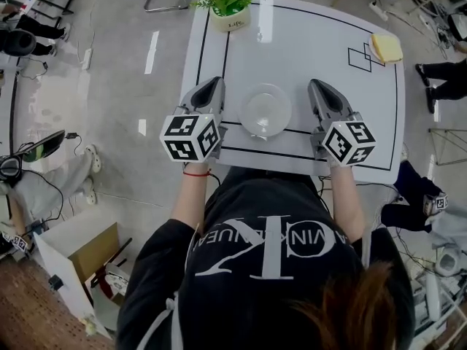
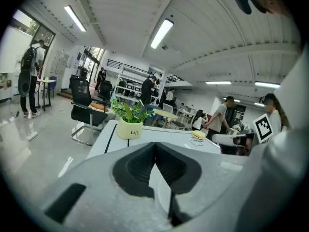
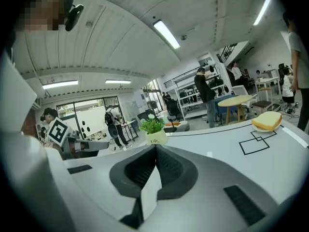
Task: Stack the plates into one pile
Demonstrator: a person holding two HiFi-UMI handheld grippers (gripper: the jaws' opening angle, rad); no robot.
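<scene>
Two grippers are held over the near edge of one white table. The left gripper and right gripper both have their jaws pressed together with nothing between them, as each gripper view shows. Between them sits one pile of clear plates, the left gripper at its 9 o'clock and the right at its 3 o'clock; the glass is too transparent to count the plates. Farther off are one potted plant at 11 o'clock and one yellow block at 2 o'clock. Several people stand beyond the table, small and blurred.
</scene>
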